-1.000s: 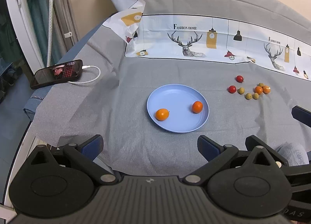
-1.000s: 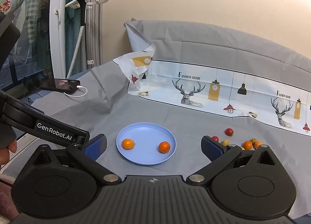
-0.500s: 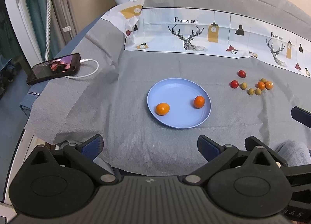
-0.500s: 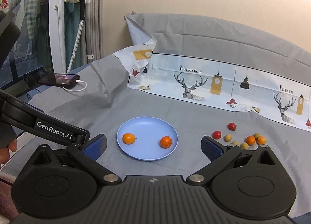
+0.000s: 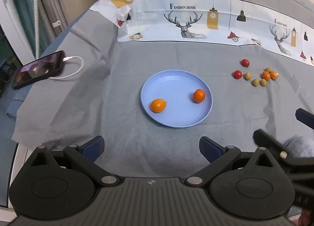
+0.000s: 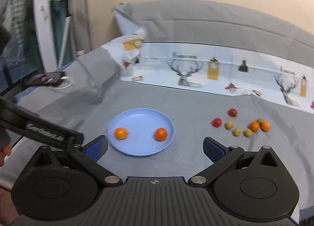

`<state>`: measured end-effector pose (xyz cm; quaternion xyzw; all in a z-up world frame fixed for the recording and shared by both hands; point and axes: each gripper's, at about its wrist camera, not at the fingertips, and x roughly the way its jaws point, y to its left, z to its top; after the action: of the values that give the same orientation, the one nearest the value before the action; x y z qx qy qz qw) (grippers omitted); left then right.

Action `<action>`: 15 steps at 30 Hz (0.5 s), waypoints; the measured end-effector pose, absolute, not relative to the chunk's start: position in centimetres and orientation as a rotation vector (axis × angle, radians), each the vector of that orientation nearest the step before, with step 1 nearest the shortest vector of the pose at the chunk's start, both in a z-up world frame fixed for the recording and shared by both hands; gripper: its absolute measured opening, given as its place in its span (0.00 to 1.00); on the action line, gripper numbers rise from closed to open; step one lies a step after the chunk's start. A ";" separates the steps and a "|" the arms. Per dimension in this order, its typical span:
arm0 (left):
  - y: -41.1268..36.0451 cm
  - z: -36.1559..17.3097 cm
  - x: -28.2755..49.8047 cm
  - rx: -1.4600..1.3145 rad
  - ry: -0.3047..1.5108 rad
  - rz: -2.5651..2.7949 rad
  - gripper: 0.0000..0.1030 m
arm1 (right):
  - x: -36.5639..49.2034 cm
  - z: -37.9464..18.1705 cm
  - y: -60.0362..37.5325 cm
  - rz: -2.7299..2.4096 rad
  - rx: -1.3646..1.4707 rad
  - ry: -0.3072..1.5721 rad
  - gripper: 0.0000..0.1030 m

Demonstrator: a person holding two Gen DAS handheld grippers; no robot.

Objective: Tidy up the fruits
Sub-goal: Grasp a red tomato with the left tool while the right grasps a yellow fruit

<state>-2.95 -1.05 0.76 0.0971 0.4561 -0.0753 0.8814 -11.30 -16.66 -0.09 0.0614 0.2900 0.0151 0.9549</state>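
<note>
Both grippers have drawn nearer to the fruit over the past second, so the blue plate and the loose cluster of small fruits now sit larger and closer in each wrist view; the fruit itself has not shifted. From the left wrist view, the left gripper hovers over the grey cloth just short of the plate, its two blue-padded fingers spread wide apart and holding nothing. From the right wrist view, which is slightly blurred, the right gripper hangs above the cloth near the plate's front rim, its fingers likewise spread wide and empty. Two orange fruits lie on the plate, well apart: one at the left and one at the right. To the right of the plate, on the bare cloth, lie two red fruits, several small yellow-green fruits and two more orange fruits touching each other. A dark phone with a white charging cable rests near the cloth's left edge. Behind everything, a white printed sheet with deer and lamp drawings lines the back.
</note>
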 end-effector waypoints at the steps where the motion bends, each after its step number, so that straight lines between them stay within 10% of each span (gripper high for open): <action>1: -1.6 0.7 -2.4 0.202 0.959 -0.163 1.00 | -11.1 -0.4 -17.2 0.012 0.140 0.589 0.99; 15: -17.5 -3.5 9.7 0.305 0.986 -0.345 1.00 | -3.6 -9.1 -32.2 -0.409 0.268 0.594 0.99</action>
<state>9.71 -17.49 -3.47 0.1452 0.4689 -0.1642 0.8556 -3.61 -32.18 -9.13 0.1308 0.2899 -0.1996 0.9268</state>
